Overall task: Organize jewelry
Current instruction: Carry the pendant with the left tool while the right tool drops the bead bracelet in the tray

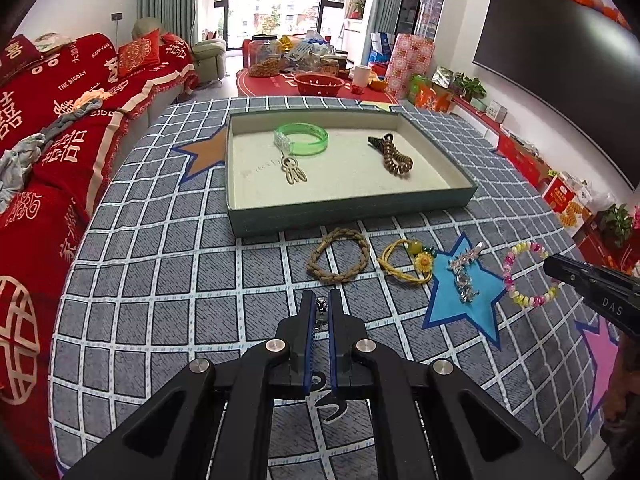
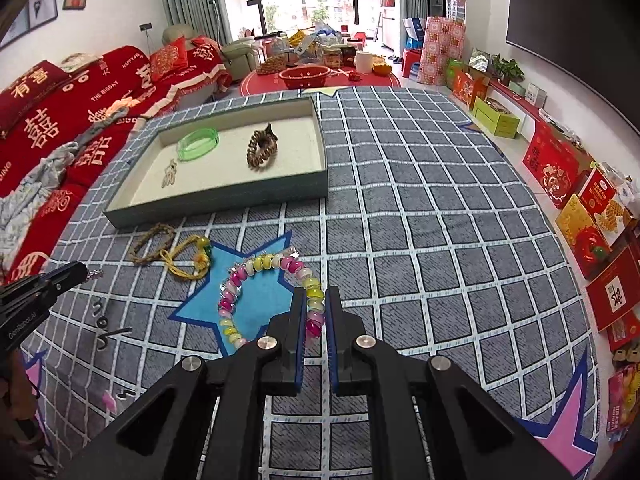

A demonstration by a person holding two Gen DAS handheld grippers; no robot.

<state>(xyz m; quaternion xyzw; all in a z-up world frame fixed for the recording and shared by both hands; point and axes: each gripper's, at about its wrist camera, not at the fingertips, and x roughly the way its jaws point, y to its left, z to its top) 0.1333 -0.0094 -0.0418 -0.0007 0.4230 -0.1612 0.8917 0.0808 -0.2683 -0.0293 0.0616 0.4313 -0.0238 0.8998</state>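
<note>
The left gripper is pinching what looks like a small silver trinket; the right gripper is clamping the beaded bracelet on the tabletop; lifting slowly, both should clear the tray wall before releasing.

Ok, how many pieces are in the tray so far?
3: green bangle back left, gold pendant in front of it, brown coiled bracelet right. The tray wall may hide something small.

Both my wrist cams low over checked cloth, facing window; left sits left, right further right. Shared: tray, bead bracelet.
</note>
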